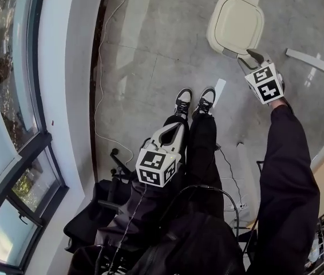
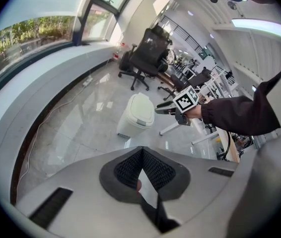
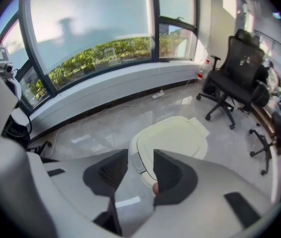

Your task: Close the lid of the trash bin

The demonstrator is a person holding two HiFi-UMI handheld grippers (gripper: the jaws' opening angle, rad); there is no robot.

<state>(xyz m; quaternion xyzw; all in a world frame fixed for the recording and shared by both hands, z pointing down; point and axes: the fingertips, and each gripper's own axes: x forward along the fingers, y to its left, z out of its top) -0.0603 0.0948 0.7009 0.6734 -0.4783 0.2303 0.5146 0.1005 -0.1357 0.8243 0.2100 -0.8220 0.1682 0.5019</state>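
Note:
The cream trash bin (image 1: pixel 236 24) stands on the grey floor ahead of me, its lid lying flat down on the body. My right gripper (image 1: pixel 255 57) hovers just off the bin's near right rim. Its jaws stand open with nothing between them, and the bin (image 3: pixel 175 135) shows through the gap of the right gripper (image 3: pixel 140 155). My left gripper (image 1: pixel 173 132) rests low over my lap, far from the bin, with its jaws shut and empty. From the left gripper (image 2: pixel 141 150), the bin (image 2: pixel 139 112) and the right gripper (image 2: pixel 163 108) appear side by side.
My shoes (image 1: pixel 194 102) point toward the bin. A cable (image 1: pixel 100 67) runs along the curved window wall at the left. Black office chairs (image 3: pixel 230 78) stand beyond the bin. White desk legs (image 1: pixel 316 65) lie to the right, and a black chair base (image 1: pixel 102 208) sits behind my left side.

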